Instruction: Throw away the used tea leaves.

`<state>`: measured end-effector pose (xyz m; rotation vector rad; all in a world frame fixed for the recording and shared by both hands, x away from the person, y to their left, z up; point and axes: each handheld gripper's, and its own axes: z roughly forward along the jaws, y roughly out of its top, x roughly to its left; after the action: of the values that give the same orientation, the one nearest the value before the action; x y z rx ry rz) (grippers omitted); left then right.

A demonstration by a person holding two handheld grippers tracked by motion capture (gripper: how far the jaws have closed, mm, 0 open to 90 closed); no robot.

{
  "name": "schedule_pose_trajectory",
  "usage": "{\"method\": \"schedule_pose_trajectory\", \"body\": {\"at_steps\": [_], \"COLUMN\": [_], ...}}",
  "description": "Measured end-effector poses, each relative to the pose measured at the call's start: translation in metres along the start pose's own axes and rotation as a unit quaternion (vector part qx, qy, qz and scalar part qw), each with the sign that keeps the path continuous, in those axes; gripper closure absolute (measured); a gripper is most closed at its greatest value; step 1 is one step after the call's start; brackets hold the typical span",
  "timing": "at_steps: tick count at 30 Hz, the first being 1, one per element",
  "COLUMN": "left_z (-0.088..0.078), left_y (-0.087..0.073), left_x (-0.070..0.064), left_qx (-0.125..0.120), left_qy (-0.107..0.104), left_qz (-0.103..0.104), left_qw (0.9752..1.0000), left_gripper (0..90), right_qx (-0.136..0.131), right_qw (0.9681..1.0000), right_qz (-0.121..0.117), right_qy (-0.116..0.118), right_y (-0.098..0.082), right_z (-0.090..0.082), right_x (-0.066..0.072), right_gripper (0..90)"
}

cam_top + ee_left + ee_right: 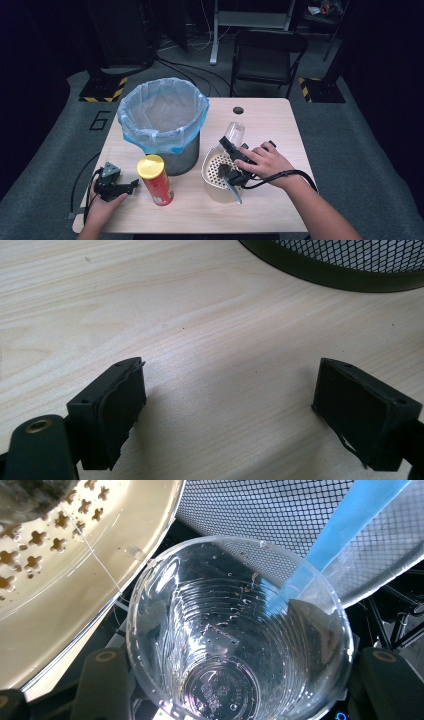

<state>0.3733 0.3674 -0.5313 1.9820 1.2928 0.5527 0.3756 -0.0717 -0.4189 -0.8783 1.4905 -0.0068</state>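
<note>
Clear cup (235,645) hides right gripper (231,145) jaws | colander (75,580) cropped

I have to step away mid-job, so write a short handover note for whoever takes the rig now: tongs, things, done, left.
Right tongs: shut on the clear plastic cup, held lying on its side above the table, mouth toward the camera on the tongs, beside the cream perforated strainer.
Left tongs: open, holding nothing, low over the wooden table near the bin's base.
Mesh bin with blue liner stands at rear left; the red chip can stands upright in front of it.
Done: cup picked up.
Left, probably: drop the cup into the bin, then deal with the can and strainer.
</note>
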Motion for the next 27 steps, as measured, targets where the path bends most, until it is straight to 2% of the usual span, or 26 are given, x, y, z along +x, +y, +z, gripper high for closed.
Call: {"method": "schedule_pose_trajectory", "body": {"at_steps": [12,13,15,16,17,19,20,21,22,23,25,26,27], "left_z": [0.000,0.000,0.000,0.000,0.000,0.000,0.000,0.000,0.000,0.000,0.000,0.000,0.000], "left_y": [0.000,0.000,0.000,0.000,0.000,0.000,0.000,0.000,0.000,0.000,0.000,0.000,0.000], "left_x": [0.000,0.000,0.000,0.000,0.000,0.000,0.000,0.000,0.000,0.000,0.000,0.000,0.000], "left_qx": [0.000,0.000,0.000,0.000,0.000,0.000,0.000,0.000,0.000,0.000,0.000,0.000,0.000], "left_qy": [0.000,0.000,0.000,0.000,0.000,0.000,0.000,0.000,0.000,0.000,0.000,0.000,0.000], "left_qz": [0.000,0.000,0.000,0.000,0.000,0.000,0.000,-0.001,0.000,0.000,-0.001,0.000,0.000], "left_qw": [1.0000,1.0000,1.0000,1.0000,1.0000,1.0000,1.0000,1.0000,1.0000,1.0000,1.0000,1.0000,1.0000], "left_gripper": [13.1,13.1,13.2,13.1,13.1,13.1,13.1,13.1,13.1,13.1,13.1,13.1,13.1], "right_qx": [0.004,0.001,0.005,0.007,0.008,0.006,0.014,0.008,0.011,0.011,0.009,0.009,0.008], "right_qw": [0.9998,0.9999,0.9996,0.9988,0.9981,0.9976,0.9937,0.9935,0.9894,0.9894,0.9816,0.9816,0.9796], "right_qz": [0.002,0.004,0.021,0.037,0.051,0.056,0.076,0.079,0.110,0.110,0.158,0.158,0.171], "right_qy": [-0.022,-0.014,-0.018,-0.031,-0.034,-0.040,-0.081,-0.082,-0.094,-0.094,-0.107,-0.107,-0.106], "right_y": [0.001,0.001,0.001,0.002,0.002,0.002,0.003,0.003,0.004,0.004,0.005,0.005,0.005], "right_z": [-0.003,-0.004,-0.005,-0.006,-0.006,-0.006,-0.008,-0.008,-0.010,-0.010,-0.012,-0.012,-0.012], "right_x": [0.000,0.002,0.003,0.000,0.000,0.000,0.000,-0.001,0.001,0.001,0.000,0.000,-0.001], "right_gripper": [36.2,36.0,36.0,35.8,35.7,35.7,35.7,35.7,35.6,35.6,35.7,35.7,35.7]}}
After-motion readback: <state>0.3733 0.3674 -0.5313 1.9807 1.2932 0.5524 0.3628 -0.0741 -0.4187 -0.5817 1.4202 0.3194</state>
